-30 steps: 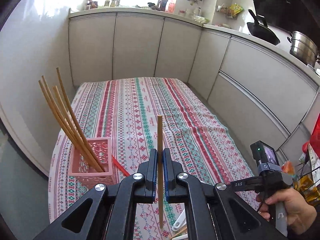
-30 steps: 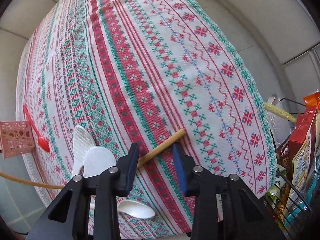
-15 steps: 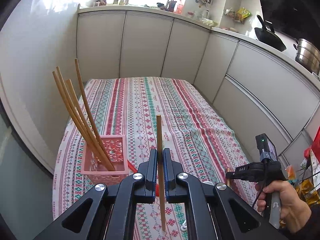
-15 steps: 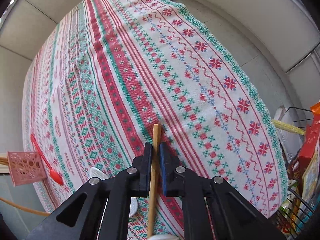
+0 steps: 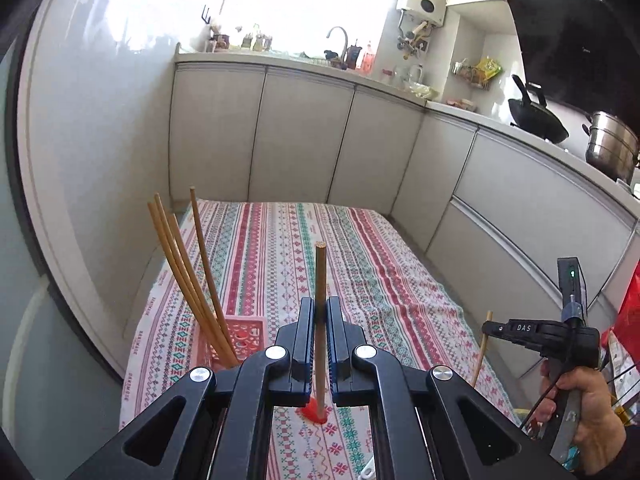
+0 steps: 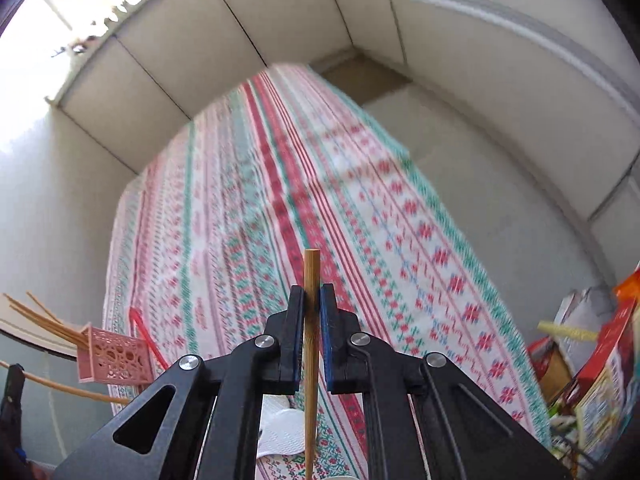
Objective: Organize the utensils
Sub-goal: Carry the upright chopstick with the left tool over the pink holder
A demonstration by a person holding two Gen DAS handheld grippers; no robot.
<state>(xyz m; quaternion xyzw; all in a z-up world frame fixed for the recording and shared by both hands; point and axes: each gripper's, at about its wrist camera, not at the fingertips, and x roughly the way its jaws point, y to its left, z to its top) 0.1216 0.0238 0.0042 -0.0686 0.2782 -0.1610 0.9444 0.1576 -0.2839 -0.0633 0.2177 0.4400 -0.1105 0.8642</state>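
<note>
My left gripper (image 5: 320,322) and right gripper (image 6: 311,310) each clamp an upright chopstick (image 5: 320,280), and the pink holder (image 5: 244,340) sits just left of my left fingers, far nearer than the right

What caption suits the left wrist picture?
Left gripper clamps a wooden chopstick upright beside the pink basket of chopsticks.

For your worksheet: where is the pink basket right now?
In the left wrist view, the pink basket stands on the tablecloth, left of the left gripper, holding chopsticks.
</note>
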